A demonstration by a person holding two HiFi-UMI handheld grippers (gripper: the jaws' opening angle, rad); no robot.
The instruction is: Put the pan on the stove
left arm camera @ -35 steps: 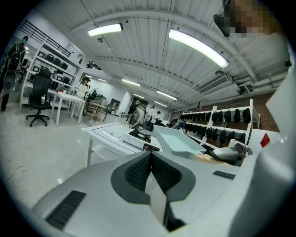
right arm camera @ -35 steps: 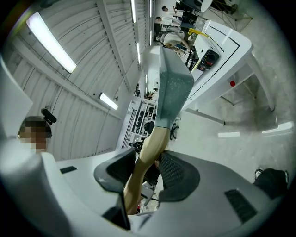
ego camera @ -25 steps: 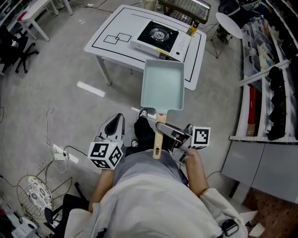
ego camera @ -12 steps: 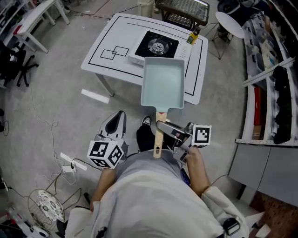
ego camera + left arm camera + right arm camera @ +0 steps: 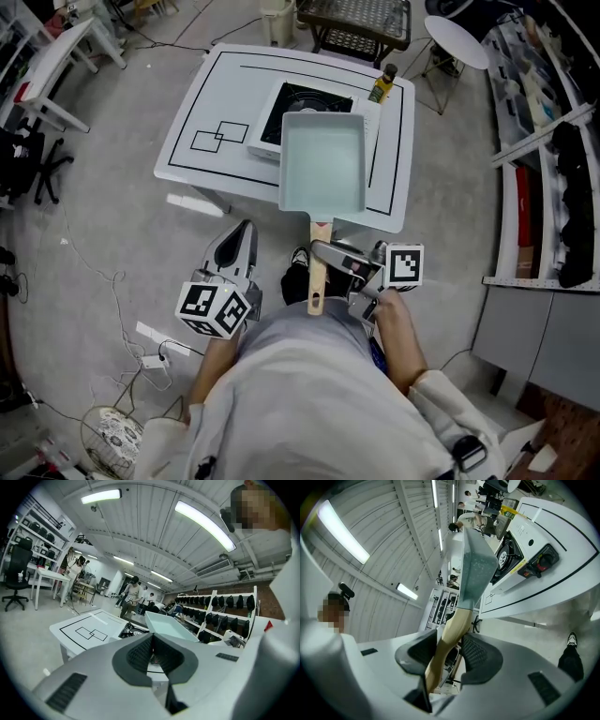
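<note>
The right gripper has its jaws closed narrowly on the pale wooden handle of the pan, one ribbed pad pressing each side of it, and the handle's end sticks out behind them. The left gripper hangs beside it and apart from it, jaws drawn together until the tips meet, gripping nothing. Ahead of the right jaws the rectangular pan is held in the air by its handle alone, open side up, and only its pale blue-green bottom shows inside. In the head view the pan covers the near right part of the stove. The right gripper view shows the pan's far end just short of the black burner, clear of it, with the stove's knob panel facing the jaws. The stove stands on a white table marked with black lines and two overlapping rectangles, well off to the left of both pairs of jaws. Past the stove, at the table's far right corner, stands a small bottle with a yellow label. Beyond the table are a wire rack and a round white tabletop; dark goods fill the shelves far to the right.
</note>
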